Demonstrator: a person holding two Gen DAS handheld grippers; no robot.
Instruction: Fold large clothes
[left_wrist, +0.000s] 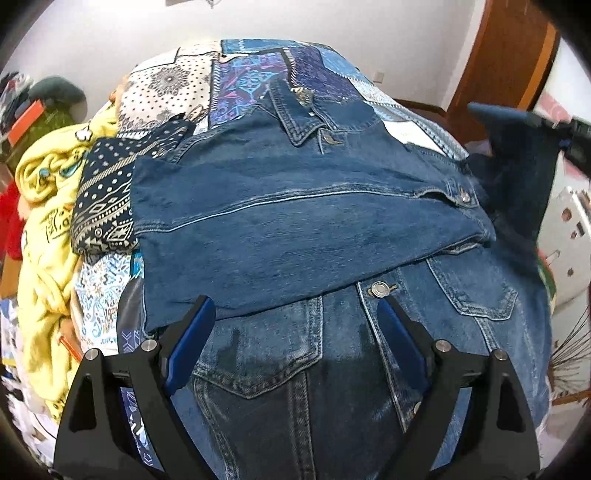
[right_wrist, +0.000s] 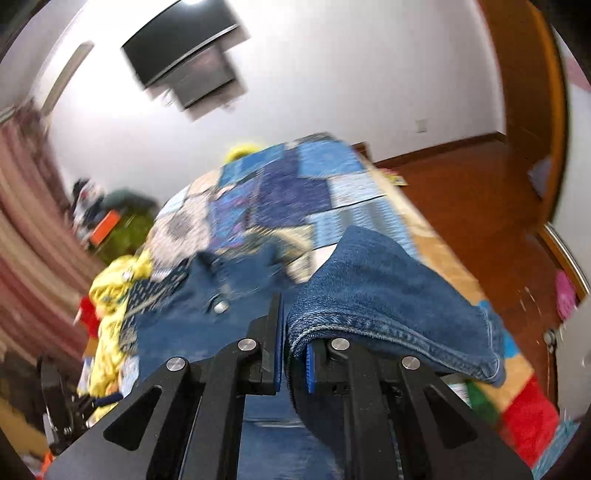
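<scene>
A blue denim jacket (left_wrist: 295, 206) lies spread on the bed, one sleeve folded across its chest, collar at the far end. My left gripper (left_wrist: 295, 306) hovers open just above the jacket's buttoned front, with nothing between its fingers. In the left wrist view the right gripper (left_wrist: 570, 129) is raised at the right edge, with dark denim hanging from it. In the blurred right wrist view my right gripper (right_wrist: 285, 321) is shut on a thick fold of the denim jacket (right_wrist: 388, 295), which drapes over the right finger and hides its tip.
A patchwork quilt (left_wrist: 258, 70) covers the bed. Yellow clothes (left_wrist: 44, 229) and a dark patterned cloth (left_wrist: 107, 192) are piled along the left side. A white crate (left_wrist: 569, 236) stands at the right. A wooden door (right_wrist: 528, 92), wood floor (right_wrist: 461, 192) and wall television (right_wrist: 184, 62) lie beyond.
</scene>
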